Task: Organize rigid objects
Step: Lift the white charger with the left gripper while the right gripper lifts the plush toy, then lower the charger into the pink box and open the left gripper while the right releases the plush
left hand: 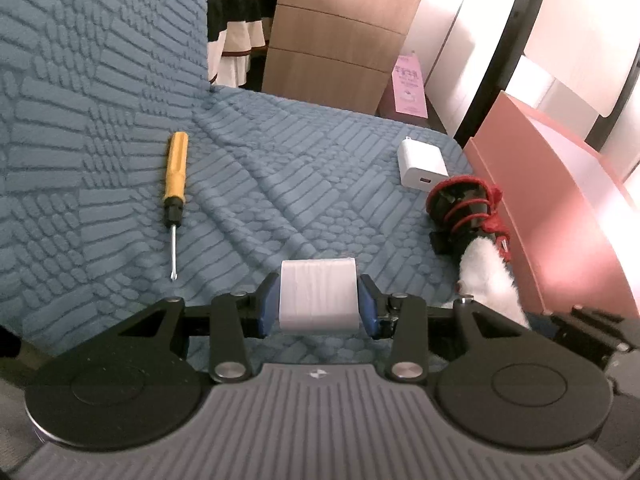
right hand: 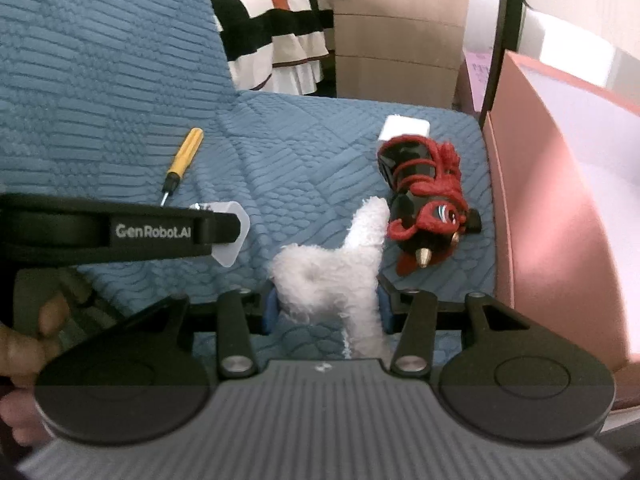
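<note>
Blue quilted sofa cover (left hand: 280,168) fills both views, with a wooden drawer unit (left hand: 344,36) and striped cloth (left hand: 236,12) at the top and a pink box (left hand: 560,208) along the right edge. Judging by this, the sorting is midway: both tools already carry something, so the next move likely calls for carrying each load over the box wall and letting go inside. Low in the frame's centre, the left gripper (left hand: 319,304) is clamped on a white ribbed block (left hand: 318,294), a plain rounded piece held square between the blue pads (left hand: 269,308). In its own view, the right gripper (right hand: 326,306) is closed on a white plush (right hand: 332,280), soft and fluffy, its end leaning toward a black toy wrapped in red cord (right hand: 424,196) at centre right. A yellow screwdriver (left hand: 175,184) lies at centre left, and a white charger (left hand: 422,162) rests near the box; both are untouched.
</note>
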